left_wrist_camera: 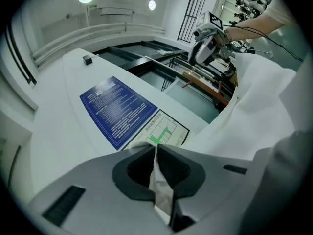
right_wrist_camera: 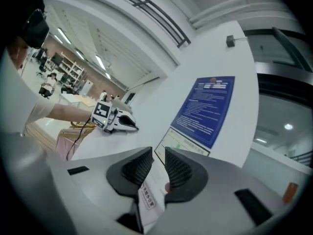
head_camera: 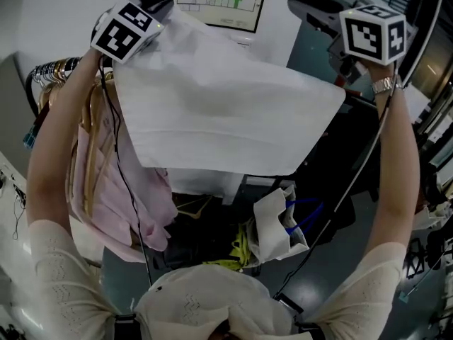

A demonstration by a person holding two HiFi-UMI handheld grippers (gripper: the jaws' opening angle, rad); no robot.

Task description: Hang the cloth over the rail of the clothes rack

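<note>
**White cloth [head_camera: 226,112] held spread in mid-air**

The cloth is stretched out flat, just beside the clothes rack [head_camera: 53,73], on which pink garments [head_camera: 117,190] are hung. One corner is clamped in the left gripper [left_wrist_camera: 155,153]. The opposite corner, with its label, is pinched in the right gripper [right_wrist_camera: 157,163].

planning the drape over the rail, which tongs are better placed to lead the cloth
Likely left. Both tongs grip the white cloth, but the left tongs are up by the rack's hangers; the right tongs hold the far corner, away from them.
</note>
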